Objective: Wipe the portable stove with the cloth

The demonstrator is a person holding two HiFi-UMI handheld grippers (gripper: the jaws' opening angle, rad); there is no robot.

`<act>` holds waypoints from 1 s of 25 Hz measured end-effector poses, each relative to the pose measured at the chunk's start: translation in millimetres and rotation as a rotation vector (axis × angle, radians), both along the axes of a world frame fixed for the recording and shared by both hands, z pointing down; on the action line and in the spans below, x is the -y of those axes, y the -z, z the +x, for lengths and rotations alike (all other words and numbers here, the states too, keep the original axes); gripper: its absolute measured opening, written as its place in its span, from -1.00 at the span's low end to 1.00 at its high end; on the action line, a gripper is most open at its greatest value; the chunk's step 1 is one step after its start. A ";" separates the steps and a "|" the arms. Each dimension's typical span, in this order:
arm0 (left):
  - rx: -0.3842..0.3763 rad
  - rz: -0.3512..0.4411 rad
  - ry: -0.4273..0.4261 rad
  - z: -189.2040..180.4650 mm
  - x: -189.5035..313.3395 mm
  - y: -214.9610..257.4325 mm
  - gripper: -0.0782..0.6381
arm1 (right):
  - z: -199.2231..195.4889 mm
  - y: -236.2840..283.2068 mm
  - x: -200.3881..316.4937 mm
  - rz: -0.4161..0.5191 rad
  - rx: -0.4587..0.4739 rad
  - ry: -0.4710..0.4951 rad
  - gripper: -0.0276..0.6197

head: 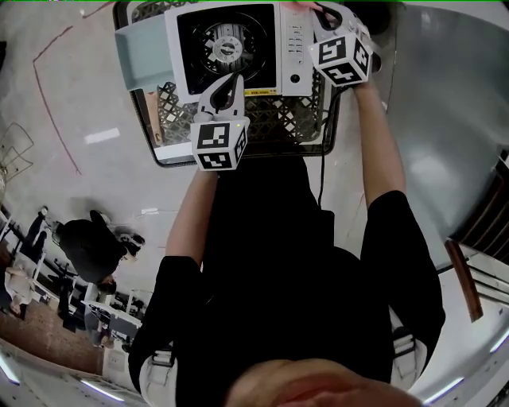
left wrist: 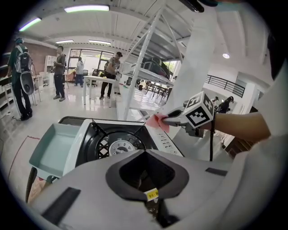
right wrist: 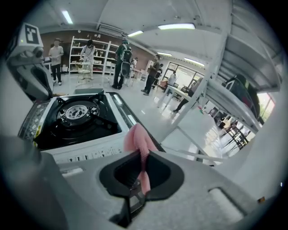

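Observation:
The portable stove (head: 227, 48) is white with a black burner top and rests on a wire basket (head: 294, 119). My right gripper (head: 324, 17) is at the stove's control-panel side, shut on a pink cloth (right wrist: 137, 137) that hangs just above the panel's edge. The left gripper view shows that cloth (left wrist: 157, 121) at the stove's far right corner. My left gripper (head: 227, 86) is over the stove's near front edge, with its jaws together and nothing visible between them. The burner (left wrist: 119, 146) lies just beyond it.
A pale teal tray (head: 143, 52) lies beside the stove on its left. A black cable (head: 322, 171) runs down from the basket. White shelving (left wrist: 148, 72) stands behind the stove, and several people stand far off on the shiny floor.

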State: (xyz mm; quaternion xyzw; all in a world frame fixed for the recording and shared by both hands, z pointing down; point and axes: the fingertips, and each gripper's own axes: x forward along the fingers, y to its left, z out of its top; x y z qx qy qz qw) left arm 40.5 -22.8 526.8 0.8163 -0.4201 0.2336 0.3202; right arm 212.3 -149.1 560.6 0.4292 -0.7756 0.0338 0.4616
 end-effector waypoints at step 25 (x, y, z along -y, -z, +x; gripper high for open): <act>-0.003 -0.043 0.019 -6.3 -15.7 -12.3 -0.78 | -24.5 -24.4 -16.1 -0.109 0.106 0.025 -0.85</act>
